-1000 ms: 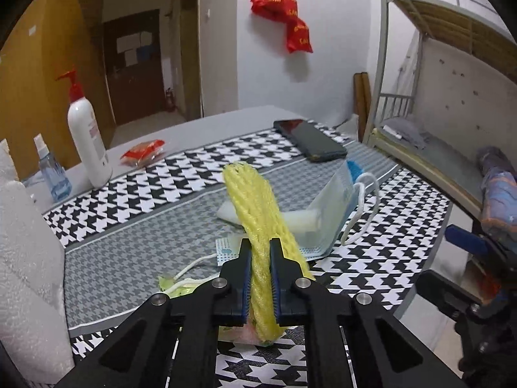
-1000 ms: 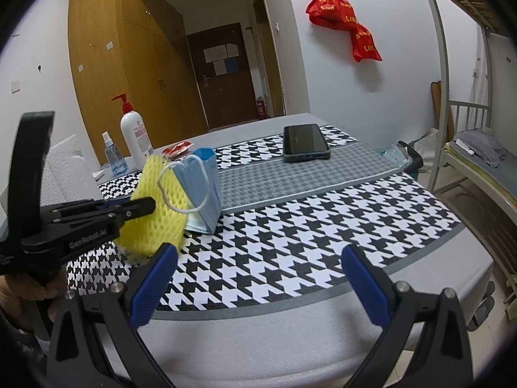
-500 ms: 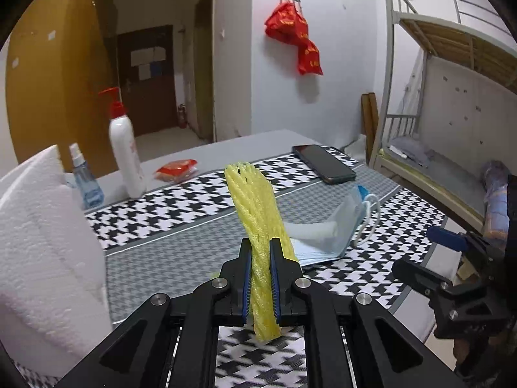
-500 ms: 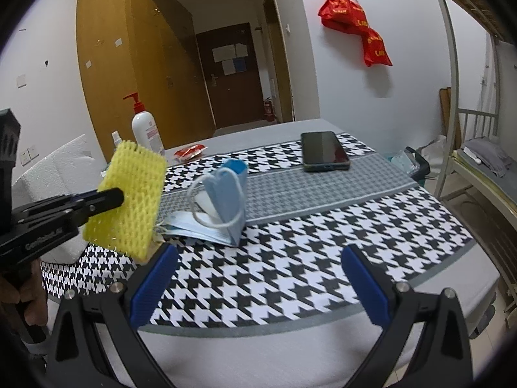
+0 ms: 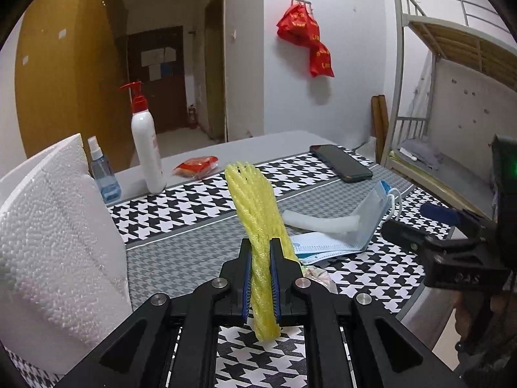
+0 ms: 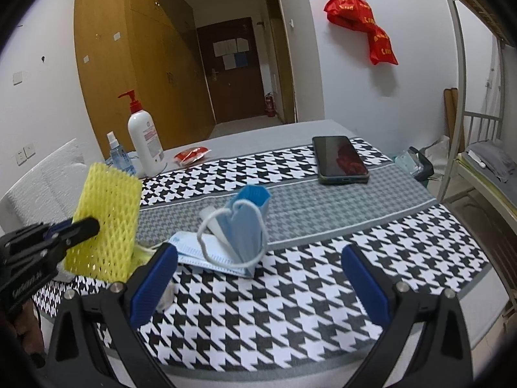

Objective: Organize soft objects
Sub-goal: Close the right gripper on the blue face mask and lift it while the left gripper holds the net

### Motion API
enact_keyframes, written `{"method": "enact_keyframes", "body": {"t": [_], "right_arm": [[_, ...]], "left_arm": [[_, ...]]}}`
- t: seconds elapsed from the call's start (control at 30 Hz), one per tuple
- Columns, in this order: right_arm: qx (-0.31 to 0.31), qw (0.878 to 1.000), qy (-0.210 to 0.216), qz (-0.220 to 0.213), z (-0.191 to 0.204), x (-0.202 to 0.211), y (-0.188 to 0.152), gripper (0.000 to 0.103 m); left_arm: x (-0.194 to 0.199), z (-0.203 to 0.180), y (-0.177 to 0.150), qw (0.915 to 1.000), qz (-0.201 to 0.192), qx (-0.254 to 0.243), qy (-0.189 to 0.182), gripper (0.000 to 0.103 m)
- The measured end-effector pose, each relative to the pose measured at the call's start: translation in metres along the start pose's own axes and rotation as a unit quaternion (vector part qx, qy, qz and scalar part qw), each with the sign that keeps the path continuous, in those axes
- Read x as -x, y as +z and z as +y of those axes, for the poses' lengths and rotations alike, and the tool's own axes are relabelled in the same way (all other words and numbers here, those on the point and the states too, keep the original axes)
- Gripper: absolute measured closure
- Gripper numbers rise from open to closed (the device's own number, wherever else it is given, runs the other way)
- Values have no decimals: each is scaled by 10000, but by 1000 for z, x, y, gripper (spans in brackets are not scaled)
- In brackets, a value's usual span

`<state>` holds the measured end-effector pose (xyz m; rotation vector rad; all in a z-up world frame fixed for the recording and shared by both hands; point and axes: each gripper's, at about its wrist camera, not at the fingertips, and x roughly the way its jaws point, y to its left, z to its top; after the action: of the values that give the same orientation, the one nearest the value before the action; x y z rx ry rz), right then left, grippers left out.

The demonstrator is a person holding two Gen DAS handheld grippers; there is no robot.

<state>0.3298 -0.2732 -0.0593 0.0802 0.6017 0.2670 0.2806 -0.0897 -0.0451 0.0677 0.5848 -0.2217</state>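
Note:
My left gripper (image 5: 260, 258) is shut on a yellow foam net sleeve (image 5: 257, 213), which it holds upright above the table. From the right wrist view the same yellow foam net (image 6: 106, 223) hangs at the left, clamped in the left gripper (image 6: 80, 226). Blue face masks (image 6: 232, 239) lie in a pile mid-table, one folded upright over a white foam strip (image 5: 320, 221). My right gripper (image 6: 258, 278) stands wide open with nothing between its blue pads, just in front of the masks. The masks (image 5: 342, 236) lie right of the net.
A white styrofoam block (image 5: 55, 245) stands at the left. At the back are a white pump bottle (image 6: 143, 139), a small blue spray bottle (image 6: 118, 155), a red packet (image 6: 190, 154) and a black phone (image 6: 341, 160). A bunk bed frame (image 5: 420, 103) stands at the right.
The left gripper has carried the yellow net up and leftward, away from the masks, toward the styrofoam block. The right gripper has moved in closer to the mask pile and stays open.

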Motion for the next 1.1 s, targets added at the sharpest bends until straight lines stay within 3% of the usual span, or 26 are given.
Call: {"method": "enact_keyframes", "body": {"t": [0.5, 0.57, 0.73, 0.87, 0.93, 1.1], "right_arm": [[-441, 9989, 0, 137, -7, -19, 16, 1], [-523, 9985, 58, 174, -9, -21, 16, 10], [-627, 9974, 58, 356, -12, -29, 16, 47], [-654, 9970, -16, 412, -14, -33, 16, 69], [-654, 9969, -38, 437, -15, -36, 16, 86], [-701, 9970, 14, 329, -16, -31, 19, 93]], "left_arm": [[1, 10, -4, 9999, 0, 73, 71, 92], [1, 10, -4, 10000, -13, 76, 52, 92], [2, 10, -4, 9999, -45, 94, 42, 92], [2, 10, -5, 10000, -42, 69, 12, 92], [3, 11, -5, 10000, -60, 69, 9, 92], [7, 15, -5, 9999, -99, 89, -10, 92]]}}
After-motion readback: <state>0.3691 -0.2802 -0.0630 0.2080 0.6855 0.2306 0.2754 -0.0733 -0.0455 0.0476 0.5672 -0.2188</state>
